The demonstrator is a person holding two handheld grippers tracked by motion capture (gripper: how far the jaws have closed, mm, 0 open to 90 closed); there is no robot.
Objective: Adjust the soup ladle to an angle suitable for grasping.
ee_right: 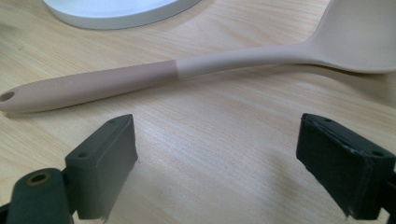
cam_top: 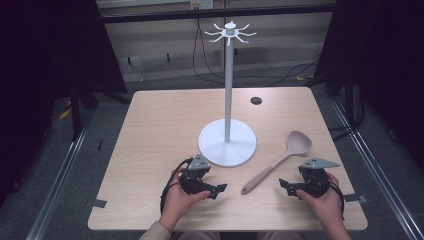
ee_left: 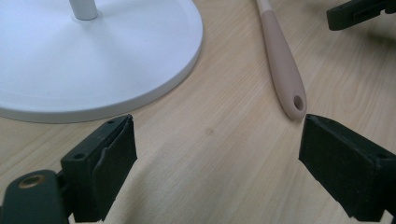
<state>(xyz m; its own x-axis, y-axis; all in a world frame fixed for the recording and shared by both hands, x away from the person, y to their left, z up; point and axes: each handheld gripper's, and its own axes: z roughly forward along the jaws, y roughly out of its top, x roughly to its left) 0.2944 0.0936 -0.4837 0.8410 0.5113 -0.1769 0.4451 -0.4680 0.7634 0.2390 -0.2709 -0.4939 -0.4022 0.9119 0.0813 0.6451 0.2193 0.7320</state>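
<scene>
- Right gripper view: the right gripper point(ee_right: 217, 154) is wide open and empty; the spoon point(ee_right: 187, 70) lies flat on the desk point(ee_right: 210, 140) just ahead of it.
- Left gripper point(ee_left: 217, 158) is likewise agape and empty, the handle's end just ahead to its right.
- The spoon looks light, stiff and matte; the thicker handle seems the best hold.
- Farther off stands the hook stand point(cam_top: 228, 142).

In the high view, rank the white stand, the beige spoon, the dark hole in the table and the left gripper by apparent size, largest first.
1. White stand
2. Beige spoon
3. Left gripper, somewhat smaller than the spoon
4. Dark hole
</scene>
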